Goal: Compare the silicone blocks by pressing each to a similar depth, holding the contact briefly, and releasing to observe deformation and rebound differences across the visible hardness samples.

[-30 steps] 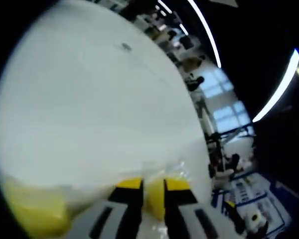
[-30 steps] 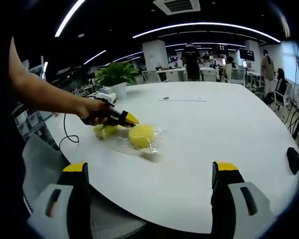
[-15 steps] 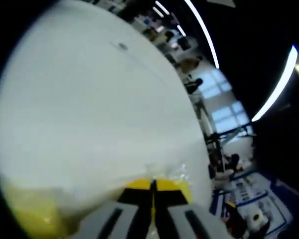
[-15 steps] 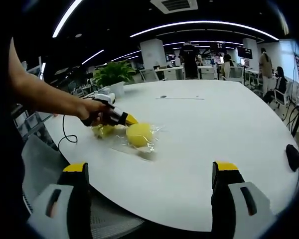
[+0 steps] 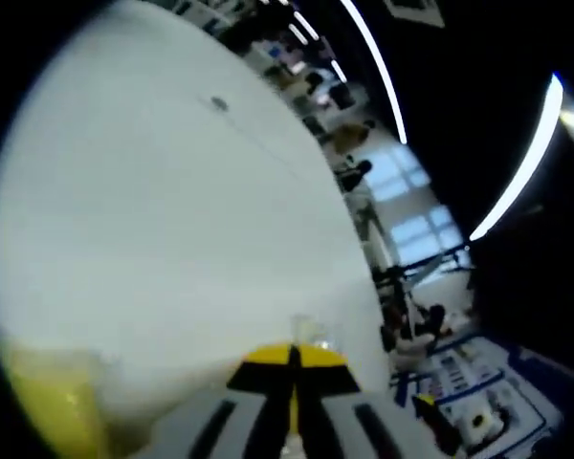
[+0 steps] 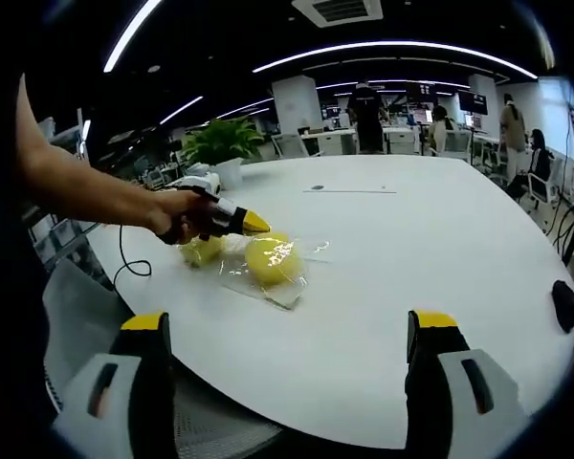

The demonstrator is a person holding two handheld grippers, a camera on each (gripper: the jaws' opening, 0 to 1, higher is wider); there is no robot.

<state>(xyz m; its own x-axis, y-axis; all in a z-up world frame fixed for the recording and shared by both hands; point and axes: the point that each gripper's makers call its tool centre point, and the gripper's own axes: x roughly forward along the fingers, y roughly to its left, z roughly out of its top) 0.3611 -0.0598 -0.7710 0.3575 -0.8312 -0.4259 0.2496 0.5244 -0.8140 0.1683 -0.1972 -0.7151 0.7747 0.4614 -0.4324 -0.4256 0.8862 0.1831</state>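
A round yellow silicone block (image 6: 272,259) lies on the white table (image 6: 392,249) inside a clear plastic bag (image 6: 285,290). A second yellow block (image 6: 200,251) sits just left of it, and in the left gripper view it is a blurred yellow mass (image 5: 48,406) at the lower left. A person's hand holds my left gripper (image 6: 252,227) at the top of the bagged block. Its jaws are shut (image 5: 294,358), with crinkled clear plastic (image 5: 306,331) right at the tips. My right gripper (image 6: 289,325) hangs open and empty over the near table edge.
A potted plant (image 6: 222,145) stands at the table's far left. A black cable (image 6: 126,258) hangs off the left edge, and a dark object (image 6: 562,306) lies at the right edge. People and desks fill the room behind. A small dark mark (image 6: 317,188) sits mid-table.
My left jaws closed from open around the block to fully shut. The bag has spread and shifted slightly with the block inside. My right gripper has stayed still.
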